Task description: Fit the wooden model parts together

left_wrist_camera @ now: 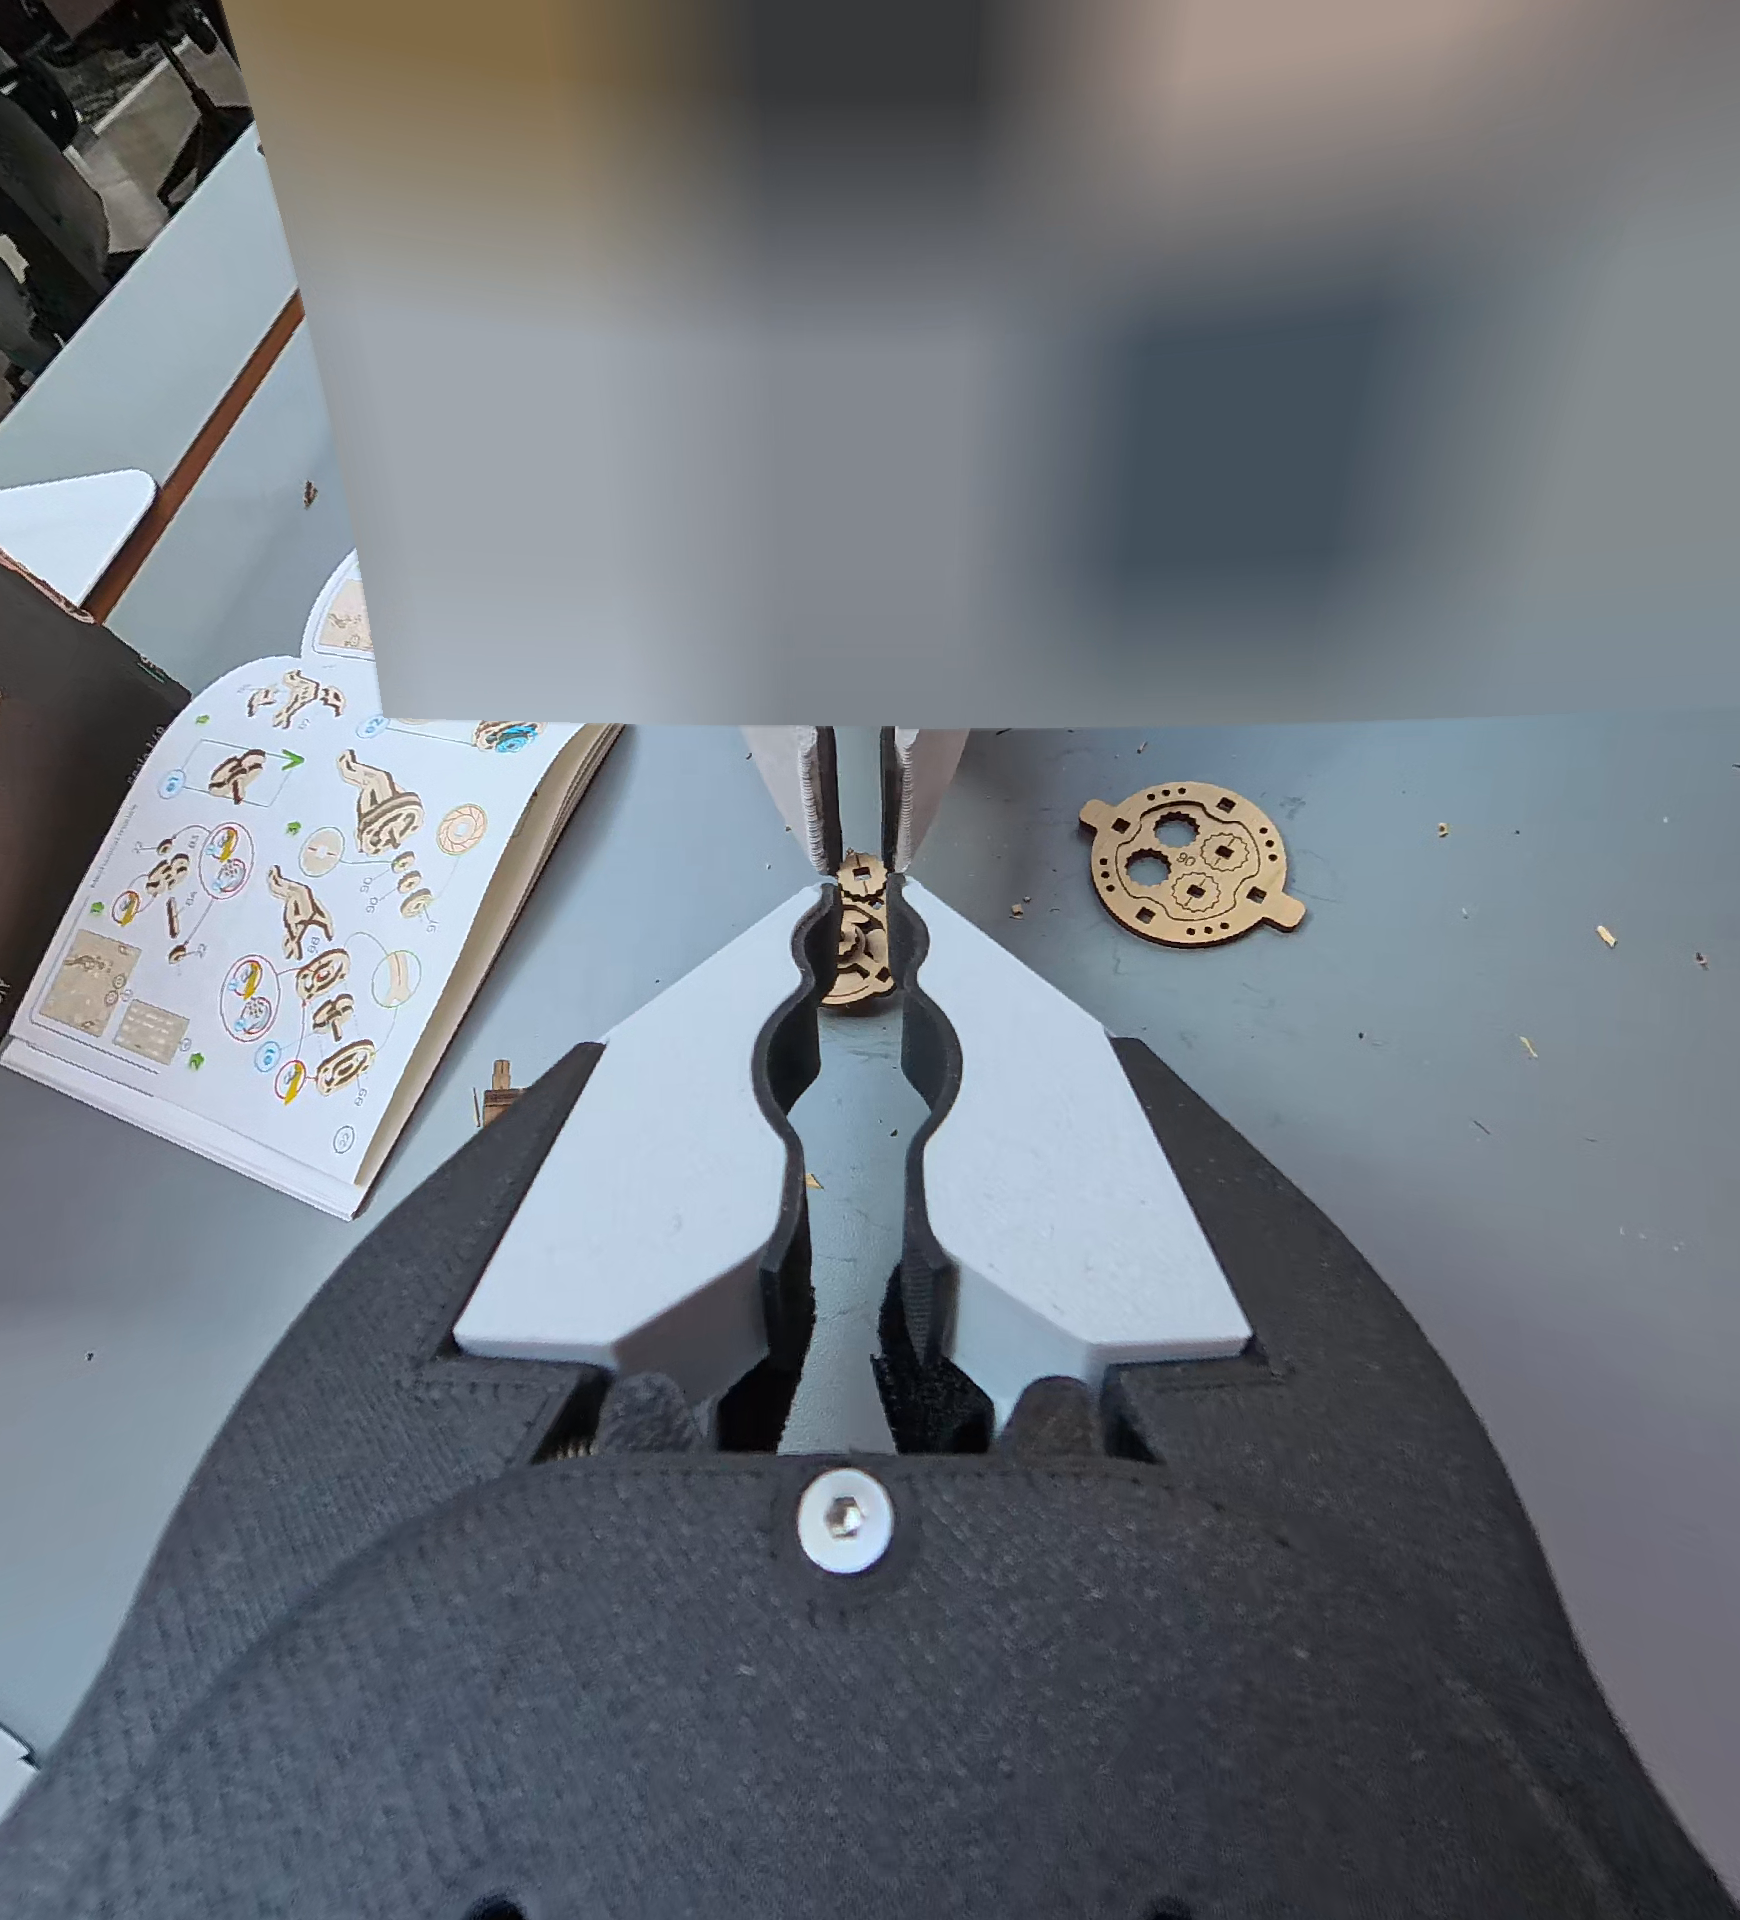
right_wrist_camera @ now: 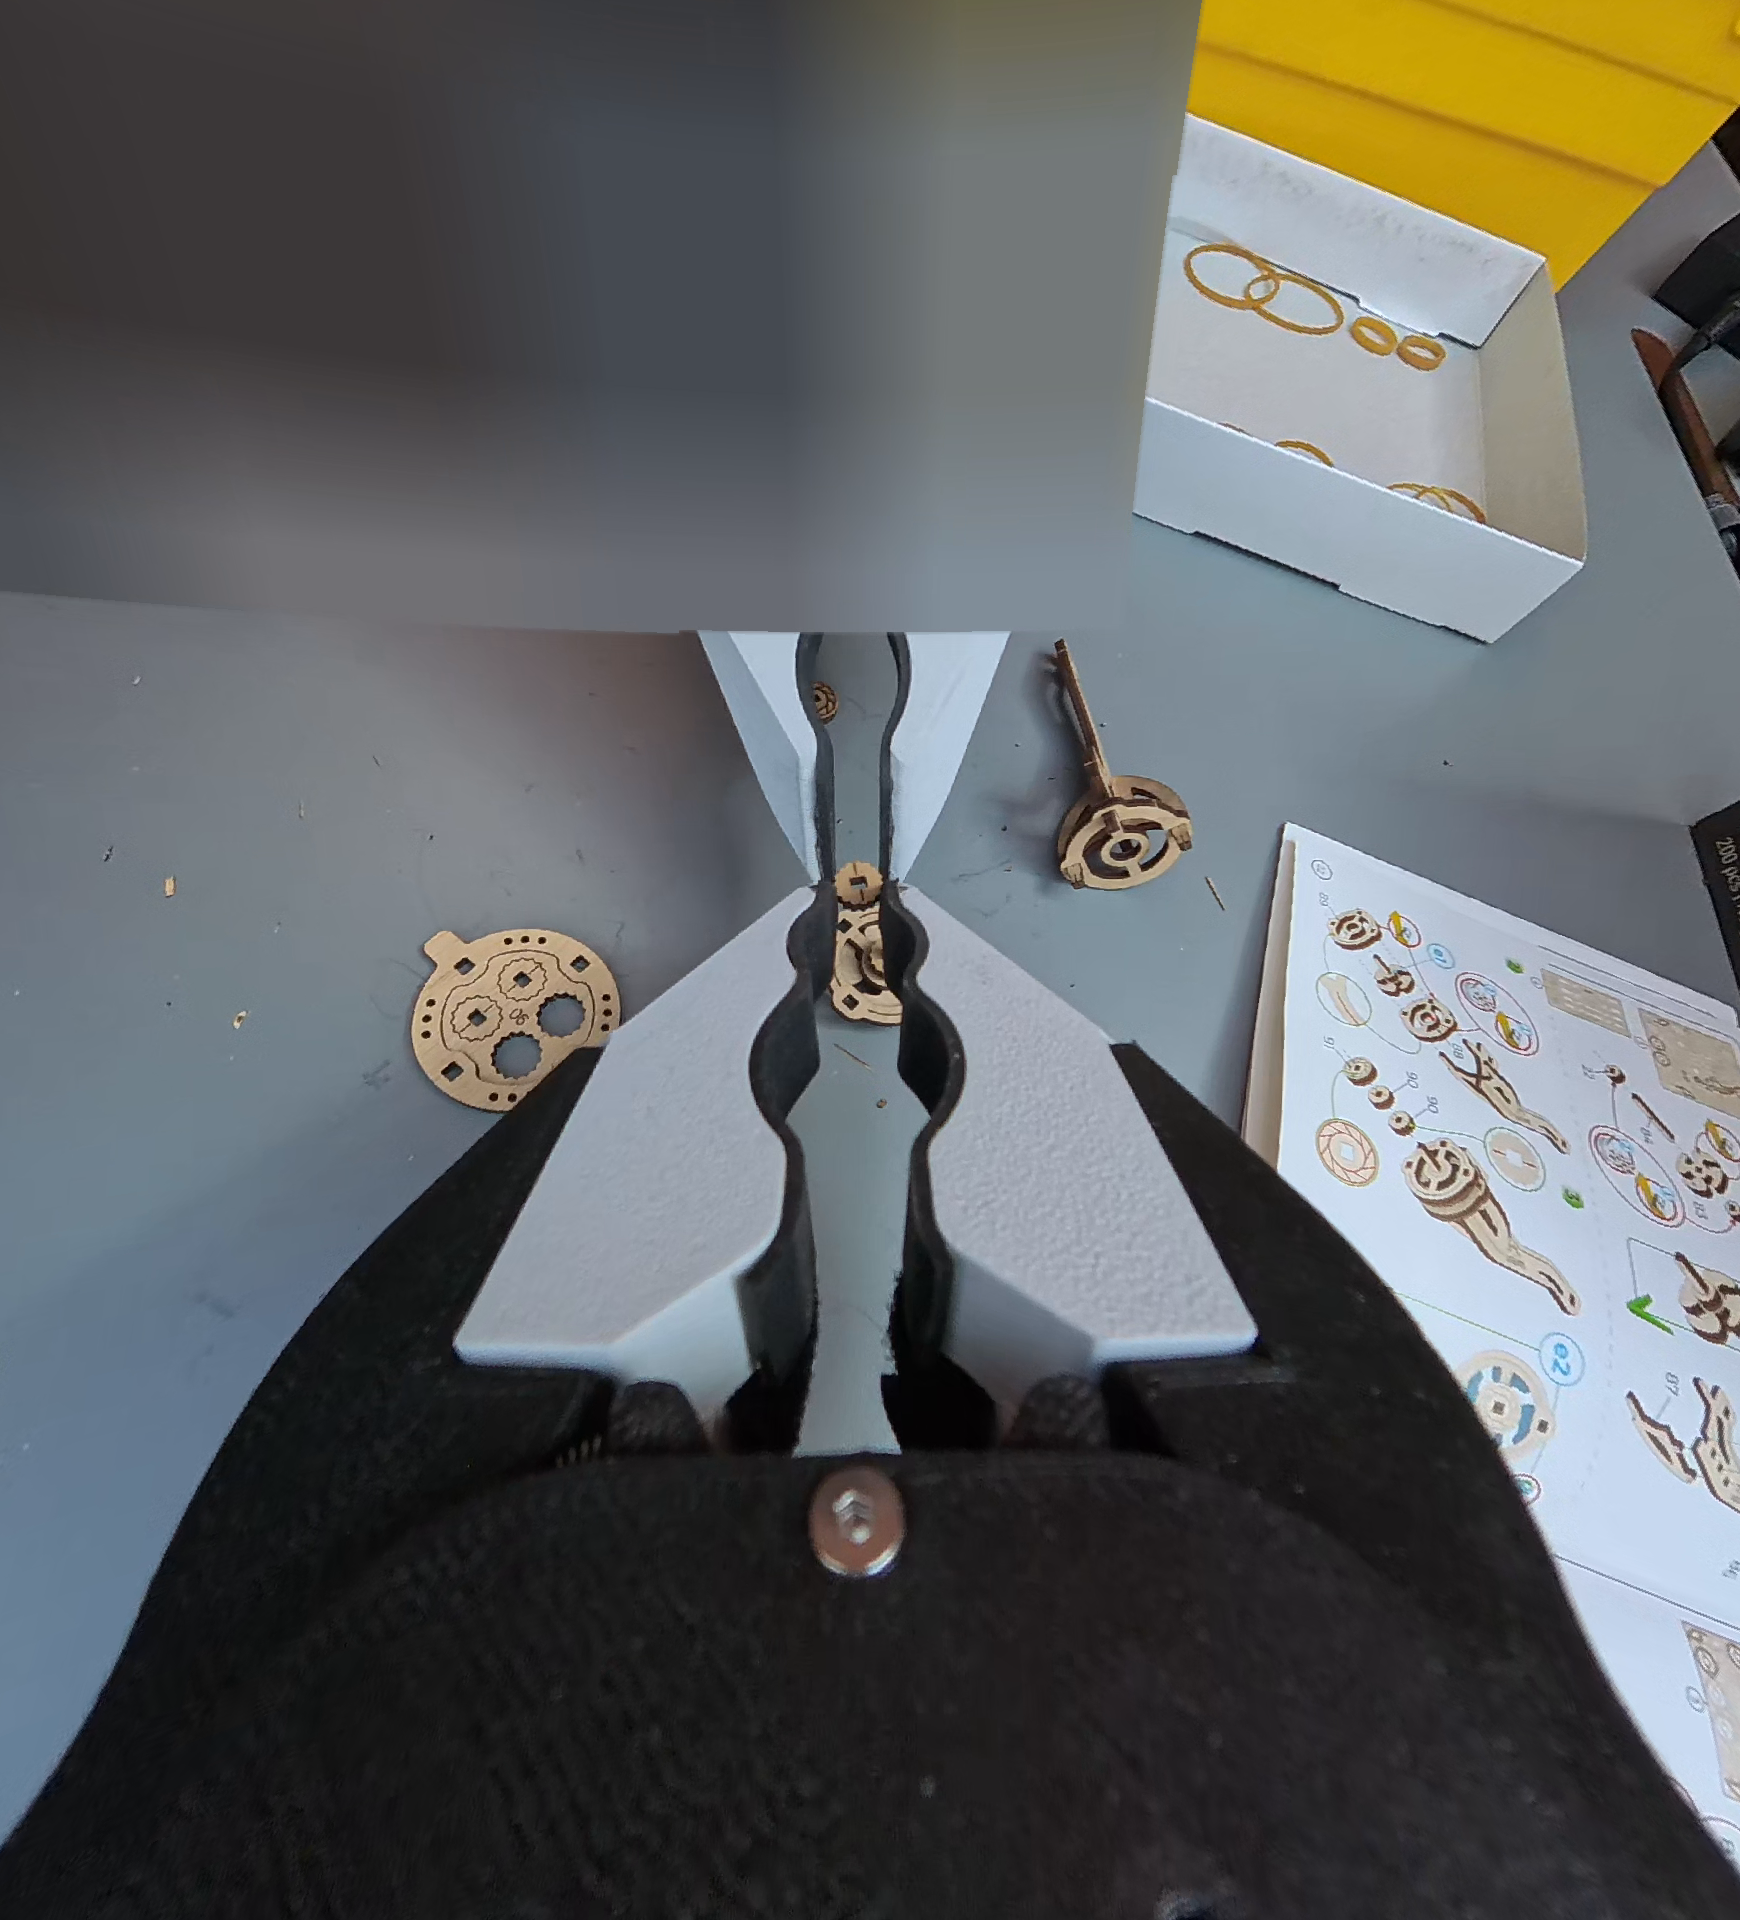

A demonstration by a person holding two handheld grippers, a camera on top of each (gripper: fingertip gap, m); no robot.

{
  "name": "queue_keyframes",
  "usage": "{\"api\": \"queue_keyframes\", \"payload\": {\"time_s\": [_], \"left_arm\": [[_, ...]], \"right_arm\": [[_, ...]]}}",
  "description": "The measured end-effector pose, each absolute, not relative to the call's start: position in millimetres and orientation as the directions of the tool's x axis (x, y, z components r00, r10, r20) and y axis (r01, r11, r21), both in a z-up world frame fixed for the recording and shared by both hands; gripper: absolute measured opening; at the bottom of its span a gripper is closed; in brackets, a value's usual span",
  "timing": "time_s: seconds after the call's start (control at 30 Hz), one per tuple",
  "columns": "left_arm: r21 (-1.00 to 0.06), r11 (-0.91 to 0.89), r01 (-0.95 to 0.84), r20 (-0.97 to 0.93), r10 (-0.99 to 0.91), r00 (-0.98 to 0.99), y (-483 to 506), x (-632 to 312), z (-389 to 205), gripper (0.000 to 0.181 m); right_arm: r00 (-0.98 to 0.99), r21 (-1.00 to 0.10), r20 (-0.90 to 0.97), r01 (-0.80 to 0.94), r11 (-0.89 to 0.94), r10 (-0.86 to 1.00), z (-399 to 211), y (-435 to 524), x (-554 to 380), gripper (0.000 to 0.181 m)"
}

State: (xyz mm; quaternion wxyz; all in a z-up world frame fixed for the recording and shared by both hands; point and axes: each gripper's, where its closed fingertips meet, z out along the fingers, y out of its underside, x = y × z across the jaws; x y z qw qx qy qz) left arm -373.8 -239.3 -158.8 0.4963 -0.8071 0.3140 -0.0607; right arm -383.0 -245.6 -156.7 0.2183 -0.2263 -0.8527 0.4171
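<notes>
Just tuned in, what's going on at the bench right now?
Two hand-held tongs meet tip to tip over the grey table, both at one small round wooden gear assembly. The left tongs and the right tongs each look shut on it, with a small toothed wheel at its top. A flat round wooden disc with gear-shaped holes lies untouched nearby, and the open instruction booklet lies beside it.

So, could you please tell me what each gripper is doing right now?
Left gripper: shut on the small round wooden gear assembly.
Right gripper: shut on the same assembly.
</notes>
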Motion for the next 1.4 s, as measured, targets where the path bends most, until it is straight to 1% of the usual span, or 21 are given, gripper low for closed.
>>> {"api": "queue_keyframes", "payload": {"time_s": [0.2, 0.43, 0.53, 0.6, 0.8, 1.0, 1.23, 1.4], "left_arm": [[-0.834, -0.311, -0.456, -0.217, -0.576, 0.788, -240, -372, -161, 0.006], [-0.833, -0.312, -0.457, -0.212, -0.583, 0.785, -241, -372, -162, 0.006], [-0.829, -0.311, -0.465, -0.218, -0.585, 0.781, -241, -371, -163, 0.006], [-0.827, -0.310, -0.469, -0.221, -0.589, 0.778, -242, -370, -163, 0.006], [-0.826, -0.307, -0.473, -0.225, -0.589, 0.776, -242, -370, -163, 0.006], [-0.822, -0.308, -0.478, -0.224, -0.597, 0.770, -243, -368, -165, 0.006], [-0.830, -0.326, -0.452, -0.217, -0.558, 0.801, -237, -376, -162, 0.006], [-0.810, -0.354, -0.467, -0.221, -0.553, 0.803, -233, -379, -169, 0.006]], "right_arm": [[-0.812, -0.812, 0.171, 0.205, 0.547, 0.558, -158, -246, -381, 0.008], [-0.818, -0.807, 0.211, 0.163, 0.568, 0.535, -157, -244, -380, 0.011], [-0.825, -0.795, 0.234, 0.142, 0.590, 0.514, -159, -247, -378, 0.011], [-0.824, -0.788, 0.247, 0.135, 0.600, 0.510, -160, -247, -378, 0.007], [-0.828, -0.789, 0.233, 0.146, 0.597, 0.511, -162, -246, -378, 0.010], [-0.831, -0.787, 0.232, 0.146, 0.599, 0.506, -162, -248, -377, 0.006], [-0.797, -0.775, 0.274, 0.149, 0.614, 0.539, -159, -241, -384, 0.006], [-0.790, -0.754, 0.283, 0.167, 0.635, 0.544, -166, -238, -387, 0.006]]}}
